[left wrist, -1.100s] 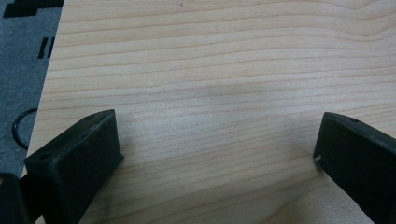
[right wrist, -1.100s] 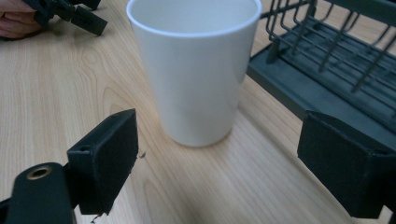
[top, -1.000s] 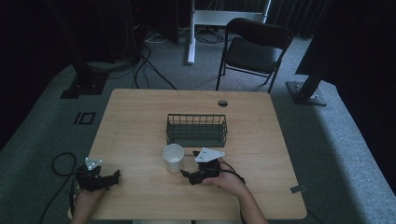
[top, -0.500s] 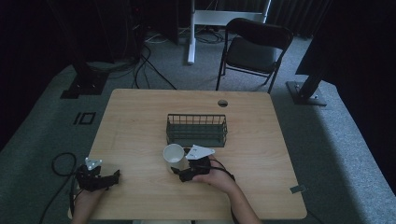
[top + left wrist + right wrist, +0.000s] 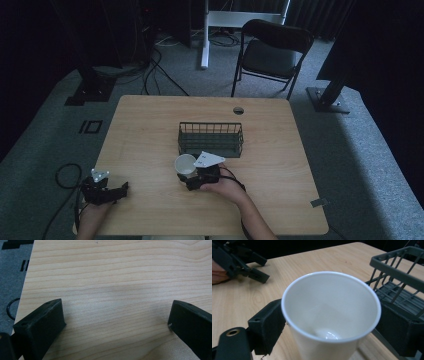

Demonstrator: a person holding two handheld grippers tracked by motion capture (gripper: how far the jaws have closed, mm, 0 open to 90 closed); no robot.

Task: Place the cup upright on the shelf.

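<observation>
A white paper cup (image 5: 185, 164) stands upright and empty on the wooden table (image 5: 150, 135), just in front of a dark wire basket (image 5: 210, 140). My right gripper (image 5: 190, 181) is at the cup's near side. In the right gripper view the cup (image 5: 329, 315) sits between the two black jaws, which stand wide on either side of it; the left jaw is at the cup's wall. My left gripper (image 5: 122, 189) rests open near the table's front left corner, over bare wood (image 5: 112, 277), with nothing between its jaws.
The wire basket (image 5: 399, 277) is empty and close to the right of the cup. A folding chair (image 5: 272, 55) stands beyond the table's far edge. A round cable hole (image 5: 238, 110) lies at the back. Cables trail on the floor at the left.
My right gripper has slid left and forward, bringing its jaws around the cup. The left gripper has stayed where it was.
</observation>
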